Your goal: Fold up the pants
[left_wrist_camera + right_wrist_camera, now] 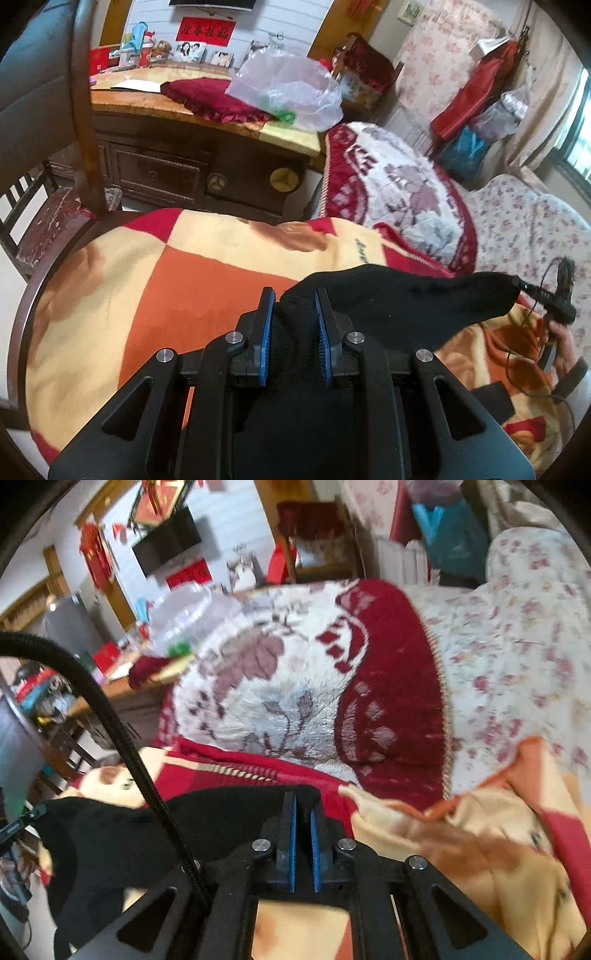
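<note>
**Black pants lifted off the blanket, fold not yet made**

Left wrist view: The left gripper point(294, 301) is clenched on a bunched stretch of the black pants point(406, 299), the knit cloth packed between its blue pads point(266, 328). From there the garment runs off to the right as a taut dark band, raised above the orange, cream and red checked blanket point(177, 280) that covers the bed. At the far right end of that band the right gripper point(532, 290) meets the cloth, with a person's hand point(561, 343) behind it. Beyond the bed stand a dark wooden cabinet point(177, 162) with a clear plastic bag point(288, 88) on top, and a rolled red-and-white floral blanket point(391, 184).

Right wrist view: The picture is blurred. The right gripper's pads point(293, 834) stand almost together, clamped on an edge of the pants, which spread away to the left as a dark mass. A black cable point(110, 709) arcs across the left side. The floral blanket fills the middle distance, with the checked blanket near and to the right.

As far as the pictures show, the job is early: both ends are held and the pants hang stretched between the hands, but no crease or doubled layer can be seen. Laying the cloth flat, bringing one end over the other and smoothing the stack all appear to remain.
</note>
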`<state>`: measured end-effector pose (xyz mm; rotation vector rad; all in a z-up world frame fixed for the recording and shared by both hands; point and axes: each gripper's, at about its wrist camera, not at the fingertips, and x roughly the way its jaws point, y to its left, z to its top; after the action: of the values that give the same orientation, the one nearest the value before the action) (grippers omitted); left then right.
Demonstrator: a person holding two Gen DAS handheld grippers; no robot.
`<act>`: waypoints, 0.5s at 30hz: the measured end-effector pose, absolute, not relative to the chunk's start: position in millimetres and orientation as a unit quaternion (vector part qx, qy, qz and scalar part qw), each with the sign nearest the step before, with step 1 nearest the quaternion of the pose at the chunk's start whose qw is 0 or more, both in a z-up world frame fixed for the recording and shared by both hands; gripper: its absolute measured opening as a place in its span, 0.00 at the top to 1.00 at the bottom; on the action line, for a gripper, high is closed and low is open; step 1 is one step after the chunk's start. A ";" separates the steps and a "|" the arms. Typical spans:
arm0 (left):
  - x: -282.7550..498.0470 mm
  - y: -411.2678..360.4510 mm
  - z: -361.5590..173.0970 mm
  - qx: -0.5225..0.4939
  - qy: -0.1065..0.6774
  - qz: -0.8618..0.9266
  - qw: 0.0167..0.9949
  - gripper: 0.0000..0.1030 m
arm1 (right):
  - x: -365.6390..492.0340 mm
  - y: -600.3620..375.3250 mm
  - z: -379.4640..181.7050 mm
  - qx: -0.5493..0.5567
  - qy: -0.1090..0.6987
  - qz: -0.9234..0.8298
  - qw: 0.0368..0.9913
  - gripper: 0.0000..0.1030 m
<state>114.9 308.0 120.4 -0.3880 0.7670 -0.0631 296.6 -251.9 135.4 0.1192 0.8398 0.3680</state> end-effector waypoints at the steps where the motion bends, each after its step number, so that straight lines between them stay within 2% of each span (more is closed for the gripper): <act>1: 105.6 308.7 122.7 -0.190 0.368 -0.034 0.910 0.81 | 280.3 -258.1 140.5 0.068 0.394 0.179 0.899 0.94; 8: 40.2 316.5 113.8 -0.214 0.363 -0.047 0.906 0.82 | 168.6 -300.8 141.0 0.114 0.388 0.179 0.897 0.94; 15: -10.5 316.4 65.9 -0.227 0.402 -0.031 0.887 0.82 | 81.0 -295.9 76.9 0.056 0.503 0.169 0.846 0.95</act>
<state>-10.5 316.4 65.9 -0.4714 0.8357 -0.0645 81.0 -295.9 76.9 0.1178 1.0613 0.3558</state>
